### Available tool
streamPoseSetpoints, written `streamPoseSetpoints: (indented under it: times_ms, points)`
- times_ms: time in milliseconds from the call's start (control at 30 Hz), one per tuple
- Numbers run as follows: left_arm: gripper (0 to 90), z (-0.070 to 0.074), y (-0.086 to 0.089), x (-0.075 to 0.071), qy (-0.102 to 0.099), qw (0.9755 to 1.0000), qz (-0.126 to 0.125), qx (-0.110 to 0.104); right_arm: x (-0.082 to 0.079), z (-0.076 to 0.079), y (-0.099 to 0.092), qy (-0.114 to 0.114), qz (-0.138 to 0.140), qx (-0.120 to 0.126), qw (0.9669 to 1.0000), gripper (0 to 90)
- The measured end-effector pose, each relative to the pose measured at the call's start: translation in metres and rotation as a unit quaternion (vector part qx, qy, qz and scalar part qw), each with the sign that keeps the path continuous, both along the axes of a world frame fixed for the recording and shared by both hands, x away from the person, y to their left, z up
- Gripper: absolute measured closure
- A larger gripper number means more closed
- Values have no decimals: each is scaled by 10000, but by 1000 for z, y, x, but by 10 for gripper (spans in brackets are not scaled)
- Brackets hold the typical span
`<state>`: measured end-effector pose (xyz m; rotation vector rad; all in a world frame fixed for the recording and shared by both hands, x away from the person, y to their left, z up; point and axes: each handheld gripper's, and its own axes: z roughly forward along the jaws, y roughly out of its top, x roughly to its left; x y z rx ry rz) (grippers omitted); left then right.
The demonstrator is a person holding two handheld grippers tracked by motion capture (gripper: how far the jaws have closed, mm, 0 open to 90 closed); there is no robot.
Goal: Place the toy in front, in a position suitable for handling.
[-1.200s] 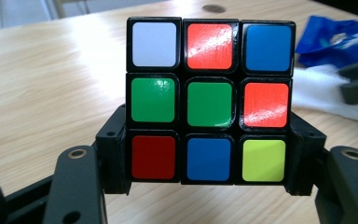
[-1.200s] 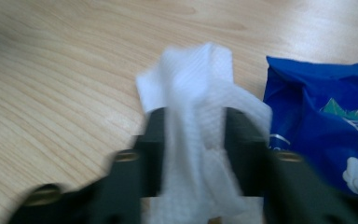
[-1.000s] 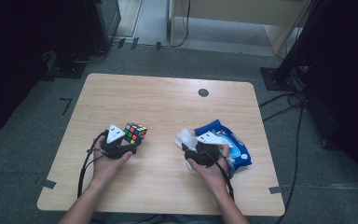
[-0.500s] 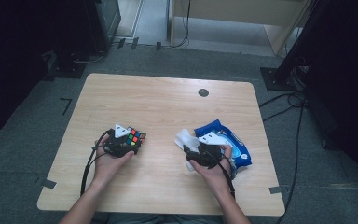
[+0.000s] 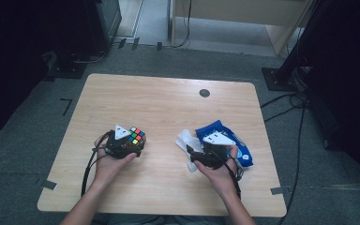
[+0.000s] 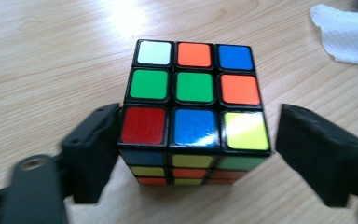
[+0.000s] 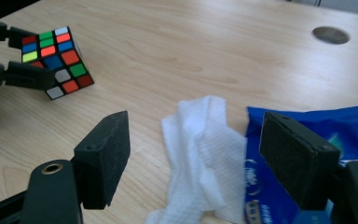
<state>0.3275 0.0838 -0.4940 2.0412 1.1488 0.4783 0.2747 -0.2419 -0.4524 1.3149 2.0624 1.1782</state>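
A scrambled Rubik's cube (image 5: 136, 136) (image 6: 193, 107) rests on the wooden table (image 5: 168, 103). My left gripper (image 5: 132, 144) (image 6: 198, 126) straddles it. Its jaws have just been opening: the left jaw still sits against the cube's side, while a gap separates the right jaw from the cube. My right gripper (image 5: 191, 157) (image 7: 198, 140) is open and its jaws have just been opening too. A crumpled white wipe (image 5: 186, 139) (image 7: 200, 144) lies on the table between and below them, untouched. In the right gripper view the cube (image 7: 56, 60) stands at the upper left.
A blue wipes packet (image 5: 241, 150) (image 7: 349, 126) lies right of the wipe, partly under my right hand. A round cable hole (image 5: 204, 93) sits near the table's far edge. Cables and dark stands surround the table on the floor.
In the high view the left hand has settled slightly lower around the cube. The right hand has barely shifted.
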Motion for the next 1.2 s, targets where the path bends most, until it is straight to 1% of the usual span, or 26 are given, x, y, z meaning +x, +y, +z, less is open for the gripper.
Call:
streamPoseSetpoints:
  times_ms: [67,100,133,167,233,267,300,333,367,400,433,467,533,600,633,700,733,800,867,900,967,1000,1033,1067,1167,1200]
  points:
    - [126,5,1,-4,-12,9999,-81,-106,-2,7,-9,-58,-73,53,9999,252]
    - [104,5,1,-4,-12,9999,-81,-106,-3,9,-14,-45,-95,100,9999,251]
    - [89,11,4,-8,-48,9995,-130,-287,-4,11,-19,-20,-101,83,9999,246]
    - [89,14,6,-10,-60,9989,-152,-442,-5,12,-23,-5,-109,26,9999,244]
    - [75,17,13,-12,58,9960,-241,-860,-9,15,-34,19,-134,25,9999,238]
    - [75,17,13,-12,58,9960,-241,-860,-9,15,-34,19,-134,25,9999,238]
    - [66,17,22,-17,65,9947,-165,-1017,-15,18,-45,13,-155,42,9999,224]
    - [64,17,27,-19,51,9941,-112,-1078,-17,19,-49,-2,-157,64,9999,217]
    - [64,17,27,-19,51,9941,-112,-1078,-21,19,-53,-13,-171,83,9998,213]
    - [64,17,32,-23,30,9942,-77,-1069,-21,19,-53,-13,-171,83,9998,213]
    - [64,17,37,-27,-37,9947,-33,-1027,-24,18,-58,-24,-177,72,9998,204]
    - [63,16,43,-34,-103,9952,9,-971,-33,15,-69,-35,-217,84,9997,199]
    - [63,16,50,-40,-161,9951,54,-970,-41,12,-77,-24,-260,59,9996,189]
    - [60,14,57,-45,-171,9951,87,-965,-50,8,-87,-45,-314,49,9995,179]
    - [41,13,59,-48,-156,9953,90,-953,-54,7,-92,-43,-368,40,9993,175]
    - [36,11,65,-53,-143,9955,118,-932,-61,3,-103,-2,-440,77,9990,165]
    - [33,10,68,-56,-145,9958,194,-884,-64,1,-109,13,-496,72,9987,162]
    - [22,7,74,-60,-133,9959,253,-860,-70,-4,-121,55,-560,47,9984,156]
    - [22,6,78,-63,-121,9961,292,-823,-74,-9,-132,95,-676,102,9976,156]
    - [22,1,84,-66,-72,9971,282,-701,-77,-12,-138,131,-752,132,9970,156]
    - [13,-6,91,-69,9,9971,378,-664,-83,-16,-146,107,-836,94,9964,156]
    - [13,-6,91,-69,9,9971,378,-664,-83,-16,-146,107,-836,94,9964,156]
    - [13,-12,98,-71,83,9967,466,-653,-90,-21,-155,32,-876,77,9961,155]
    - [13,-14,101,-72,108,9966,501,-646,-93,-23,-158,18,-868,55,9962,155]
    - [13,-17,104,-74,110,9967,625,-514,-99,-32,-167,91,-917,-42,9957,155]
    - [13,-17,104,-74,110,9967,625,-514,-101,-36,-169,101,-942,-106,9954,155]
